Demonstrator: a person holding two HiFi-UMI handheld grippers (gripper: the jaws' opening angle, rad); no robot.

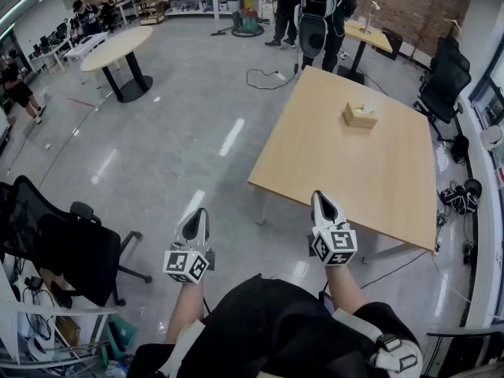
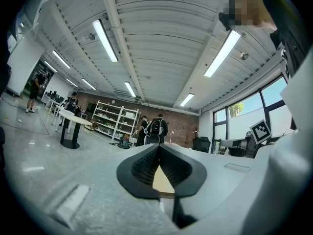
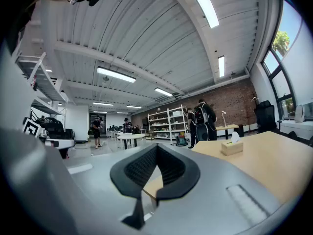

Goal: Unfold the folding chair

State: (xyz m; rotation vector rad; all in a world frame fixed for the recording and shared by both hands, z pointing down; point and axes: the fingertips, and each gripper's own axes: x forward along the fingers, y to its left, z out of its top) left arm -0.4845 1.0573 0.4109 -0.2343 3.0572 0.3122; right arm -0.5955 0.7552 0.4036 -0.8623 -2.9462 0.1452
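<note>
Left gripper (image 1: 200, 211), right gripper (image 1: 318, 195): near, level, both pressed together, empty. Office chair (image 1: 67, 250): near left. Surface (image 1: 354, 164): right, carrying tissue box (image 1: 361, 115). Round table (image 1: 118, 46): far left. Folding chair: place cannot be told.

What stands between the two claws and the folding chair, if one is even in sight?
No folding chair can be made out in any view, so that cannot be judged. The left claw and right claw are shut and empty. Ahead of the right claw lies a wooden table bearing a tissue box.
</note>
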